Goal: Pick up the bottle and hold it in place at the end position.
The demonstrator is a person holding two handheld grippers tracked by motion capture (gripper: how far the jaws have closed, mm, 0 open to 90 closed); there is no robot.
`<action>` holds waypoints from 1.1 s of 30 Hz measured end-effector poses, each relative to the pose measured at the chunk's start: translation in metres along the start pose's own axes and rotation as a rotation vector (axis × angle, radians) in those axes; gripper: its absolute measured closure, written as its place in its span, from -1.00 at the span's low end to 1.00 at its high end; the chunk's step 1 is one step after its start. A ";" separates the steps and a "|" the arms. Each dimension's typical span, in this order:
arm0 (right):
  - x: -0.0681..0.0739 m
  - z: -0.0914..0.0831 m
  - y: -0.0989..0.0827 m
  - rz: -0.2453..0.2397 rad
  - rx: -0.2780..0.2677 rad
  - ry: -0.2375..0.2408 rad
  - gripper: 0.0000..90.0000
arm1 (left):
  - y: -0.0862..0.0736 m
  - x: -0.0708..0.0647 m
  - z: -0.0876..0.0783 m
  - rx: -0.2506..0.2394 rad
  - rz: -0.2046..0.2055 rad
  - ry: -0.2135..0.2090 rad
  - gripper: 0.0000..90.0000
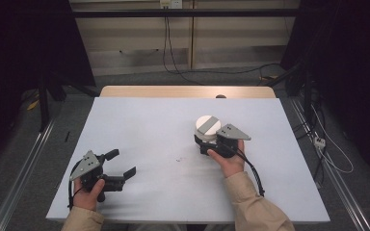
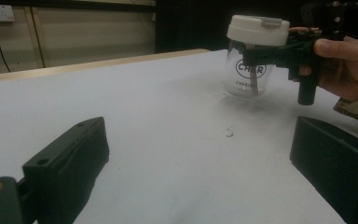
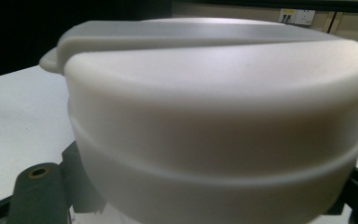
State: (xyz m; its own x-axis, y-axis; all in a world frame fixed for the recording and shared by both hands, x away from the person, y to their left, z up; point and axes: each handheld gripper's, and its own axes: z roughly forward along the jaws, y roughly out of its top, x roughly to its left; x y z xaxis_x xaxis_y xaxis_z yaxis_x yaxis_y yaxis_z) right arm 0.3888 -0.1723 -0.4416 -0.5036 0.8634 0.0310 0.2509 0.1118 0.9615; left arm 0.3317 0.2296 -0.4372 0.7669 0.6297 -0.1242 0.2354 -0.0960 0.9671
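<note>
Right of centre on the tabletop [image 1: 139, 125], the right claw [image 1: 206, 142] was clamped on the jar [image 2: 248, 74] just under its white lid [image 1: 207, 124], and the jar looked lifted slightly off the surface, though contact couldn't be ruled out. Jar axis was upright and it sat on the far side of that claw, well apart from the left claw [image 1: 123, 163], which rested near the left front edge with jaws spread wide and nothing between them. Any next move on the jar looked like the right hand's [image 1: 229, 161] job; left was too far off to help without crossing over.
</note>
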 end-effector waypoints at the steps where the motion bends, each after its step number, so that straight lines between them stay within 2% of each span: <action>1: 0.001 0.001 0.000 -0.003 0.001 -0.001 -0.59 | 0.000 0.000 0.000 -0.001 0.001 0.000 -0.91; 33: 0.008 0.022 0.003 -0.011 -0.001 0.018 -0.59 | 0.000 0.000 -0.001 -0.004 -0.001 0.005 -0.91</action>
State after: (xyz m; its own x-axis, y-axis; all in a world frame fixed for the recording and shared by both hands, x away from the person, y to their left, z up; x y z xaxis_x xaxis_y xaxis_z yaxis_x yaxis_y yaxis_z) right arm 0.4042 -0.1540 -0.4443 -0.5211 0.8531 0.0255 0.2444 0.1205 0.9622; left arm 0.3311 0.2303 -0.4369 0.7639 0.6333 -0.1242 0.2335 -0.0919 0.9680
